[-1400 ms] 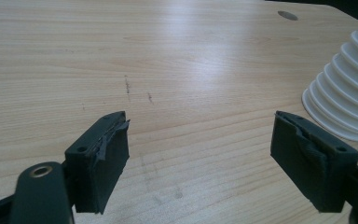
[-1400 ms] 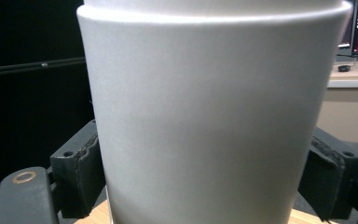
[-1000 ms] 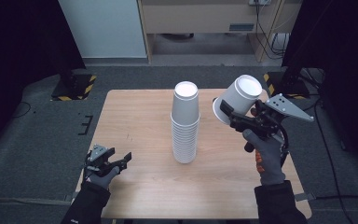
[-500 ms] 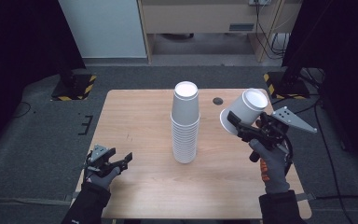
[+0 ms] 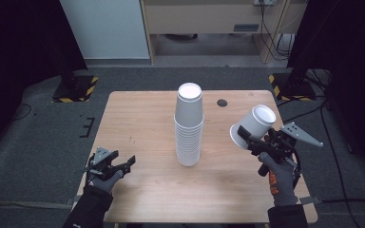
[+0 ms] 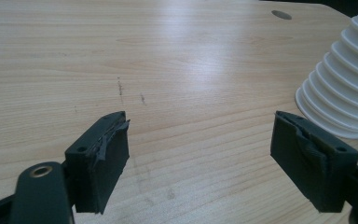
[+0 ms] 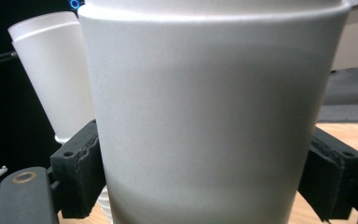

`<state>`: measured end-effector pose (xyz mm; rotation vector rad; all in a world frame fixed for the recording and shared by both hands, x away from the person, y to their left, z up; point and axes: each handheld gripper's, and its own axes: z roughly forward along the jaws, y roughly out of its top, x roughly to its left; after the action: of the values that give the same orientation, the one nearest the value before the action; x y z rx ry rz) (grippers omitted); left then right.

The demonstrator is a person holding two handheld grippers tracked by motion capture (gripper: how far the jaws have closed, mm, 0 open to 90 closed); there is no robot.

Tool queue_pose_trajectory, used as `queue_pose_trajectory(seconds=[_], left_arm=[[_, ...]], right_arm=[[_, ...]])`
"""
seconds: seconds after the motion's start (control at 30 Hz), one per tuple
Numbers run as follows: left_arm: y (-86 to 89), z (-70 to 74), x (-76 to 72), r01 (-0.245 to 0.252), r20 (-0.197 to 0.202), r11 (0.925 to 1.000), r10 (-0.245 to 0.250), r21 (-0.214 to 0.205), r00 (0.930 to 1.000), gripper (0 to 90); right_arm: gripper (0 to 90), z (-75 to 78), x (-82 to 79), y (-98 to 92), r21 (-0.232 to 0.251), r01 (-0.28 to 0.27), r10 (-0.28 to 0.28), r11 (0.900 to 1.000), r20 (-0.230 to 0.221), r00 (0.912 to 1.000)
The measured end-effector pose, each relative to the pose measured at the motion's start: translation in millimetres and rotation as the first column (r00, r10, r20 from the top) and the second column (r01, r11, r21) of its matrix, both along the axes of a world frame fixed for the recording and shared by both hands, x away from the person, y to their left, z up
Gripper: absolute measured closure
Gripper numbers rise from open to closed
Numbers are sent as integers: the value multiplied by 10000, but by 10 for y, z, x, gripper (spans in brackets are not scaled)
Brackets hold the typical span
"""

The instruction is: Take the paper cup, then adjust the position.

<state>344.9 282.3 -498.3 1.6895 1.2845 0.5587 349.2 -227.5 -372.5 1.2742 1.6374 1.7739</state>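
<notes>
A tall stack of white cups (image 5: 189, 126) stands upside down at the middle of the wooden table (image 5: 138, 128). My right gripper (image 5: 247, 137) is shut on a single white cup (image 5: 254, 124), held tilted above the table's right side. In the right gripper view the cup (image 7: 209, 116) sits between both jaws, and the stack (image 7: 56, 74) rises behind it at the left. My left gripper (image 5: 116, 167) rests low over the front left of the table, open and holding nothing. In the left gripper view the stack's rims (image 6: 340, 88) show at the right.
A small dark round hole (image 5: 222, 102) sits in the table top behind the held cup. Dark carpet surrounds the table, with yellow-and-black striped stand feet (image 5: 76, 89) at the far left and far right (image 5: 285, 83). A cabinet (image 5: 209, 19) stands beyond.
My right gripper has carried the cup downward and toward the near right side of the table. The left gripper and the stack have stayed put.
</notes>
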Motion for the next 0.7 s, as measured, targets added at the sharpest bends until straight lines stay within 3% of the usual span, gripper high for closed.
queue_pose_trajectory(seconds=[0.5, 0.7], left_arm=[[-84, 46, -23, 391, 437, 9985, -408, 380, 9982, 179], [-134, 60, -41, 659, 568, 9974, -675, 299, 9961, 182]], right_arm=[[153, -227, -32, -62, 209, -88, 98, 9997, -492, 9987], [153, -291, -36, -74, 424, -153, 182, 9990, -696, 9974]])
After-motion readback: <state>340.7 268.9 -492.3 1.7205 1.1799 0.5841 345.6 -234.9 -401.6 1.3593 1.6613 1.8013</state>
